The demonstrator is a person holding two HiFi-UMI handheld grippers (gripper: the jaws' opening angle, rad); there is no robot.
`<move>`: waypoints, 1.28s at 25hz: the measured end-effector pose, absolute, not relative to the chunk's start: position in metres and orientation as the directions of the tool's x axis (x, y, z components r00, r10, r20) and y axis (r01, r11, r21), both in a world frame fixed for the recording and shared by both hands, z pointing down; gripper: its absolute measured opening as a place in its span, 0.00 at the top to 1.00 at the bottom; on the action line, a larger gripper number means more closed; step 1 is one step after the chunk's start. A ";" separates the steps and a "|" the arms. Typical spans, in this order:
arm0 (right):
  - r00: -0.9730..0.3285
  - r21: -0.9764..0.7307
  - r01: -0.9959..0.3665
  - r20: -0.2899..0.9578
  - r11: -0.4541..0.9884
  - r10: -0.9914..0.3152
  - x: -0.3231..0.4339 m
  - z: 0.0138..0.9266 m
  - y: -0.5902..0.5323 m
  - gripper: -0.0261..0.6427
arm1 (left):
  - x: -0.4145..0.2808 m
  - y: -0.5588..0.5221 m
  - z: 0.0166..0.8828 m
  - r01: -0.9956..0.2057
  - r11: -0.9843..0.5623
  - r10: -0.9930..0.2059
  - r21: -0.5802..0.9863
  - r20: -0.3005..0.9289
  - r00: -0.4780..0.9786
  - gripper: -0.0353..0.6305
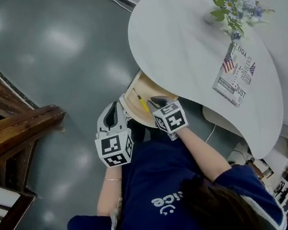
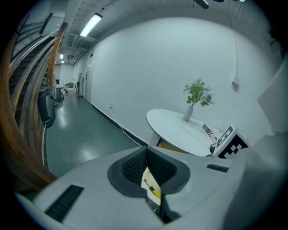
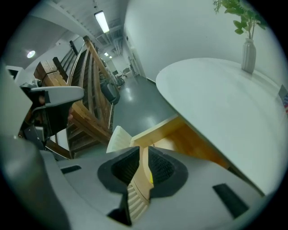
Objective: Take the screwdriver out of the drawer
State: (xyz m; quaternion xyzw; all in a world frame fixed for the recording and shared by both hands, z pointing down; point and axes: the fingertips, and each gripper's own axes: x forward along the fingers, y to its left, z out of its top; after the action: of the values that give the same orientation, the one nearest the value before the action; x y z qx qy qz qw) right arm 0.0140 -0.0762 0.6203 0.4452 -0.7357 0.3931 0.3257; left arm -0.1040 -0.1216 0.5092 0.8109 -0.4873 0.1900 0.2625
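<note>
A yellow-handled screwdriver (image 1: 142,103) lies in the pale wooden drawer (image 1: 131,111) that is pulled out from under the white oval table (image 1: 188,50). My right gripper (image 1: 156,102) hangs just over the drawer, right of the screwdriver, pointing steeply down. In the right gripper view its jaws (image 3: 143,155) stand a little apart; the drawer's wooden wall (image 3: 166,130) and a yellow sliver of the screwdriver (image 3: 150,178) show through the gap, with nothing pressed between the pads. My left gripper (image 1: 113,112) sits by the drawer's front, left of it, its tips (image 2: 145,155) together. The screwdriver (image 2: 152,187) shows behind them.
A vase of flowers (image 1: 233,12) and a printed card with a flag (image 1: 235,74) stand on the table's far side. Dark wooden stair rails (image 1: 10,134) run along the left. Grey floor (image 1: 68,53) lies beyond the drawer. The person's blue shirt (image 1: 157,191) fills the bottom.
</note>
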 end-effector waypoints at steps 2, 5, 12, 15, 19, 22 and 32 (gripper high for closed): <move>-0.398 -0.293 -0.905 0.838 0.308 -0.372 0.010 0.629 -0.077 0.85 | -0.108 -0.120 0.511 -0.897 -0.374 -0.693 0.236 0.571 0.440 0.94; -0.411 -0.305 -0.893 0.850 0.330 -0.328 0.003 0.642 -0.076 0.81 | -0.114 -0.117 0.514 -0.909 -0.351 -0.698 0.227 0.584 0.415 0.94; -0.411 -0.306 -0.871 0.882 0.383 -0.231 -0.006 0.675 -0.073 0.77 | -0.138 -0.105 0.517 -0.939 -0.284 -0.716 0.193 0.609 0.341 0.94; -0.399 -0.299 -0.867 0.897 0.399 -0.193 -0.009 0.690 -0.074 0.75 | -0.149 -0.100 0.519 -0.952 -0.250 -0.719 0.178 0.624 0.306 0.94; -0.376 -0.281 -0.864 0.912 0.418 -0.162 -0.009 0.709 -0.074 0.74 | -0.160 -0.090 0.523 -0.962 -0.219 -0.713 0.165 0.645 0.273 0.94; -0.366 -0.284 -0.859 0.922 0.427 -0.123 -0.013 0.721 -0.071 0.73 | -0.164 -0.083 0.526 -0.966 -0.205 -0.704 0.157 0.662 0.257 0.94; -0.321 -0.290 -0.848 0.947 0.443 0.006 -0.008 0.759 -0.059 0.72 | -0.176 -0.074 0.531 -0.978 -0.165 -0.693 0.129 0.691 0.208 0.94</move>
State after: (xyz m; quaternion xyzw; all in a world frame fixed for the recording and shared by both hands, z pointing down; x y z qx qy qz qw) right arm -0.0079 -0.0594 0.7590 0.3052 -0.6893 0.4302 0.4965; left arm -0.1763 -0.0737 0.5306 0.7219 -0.5785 0.2478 0.2878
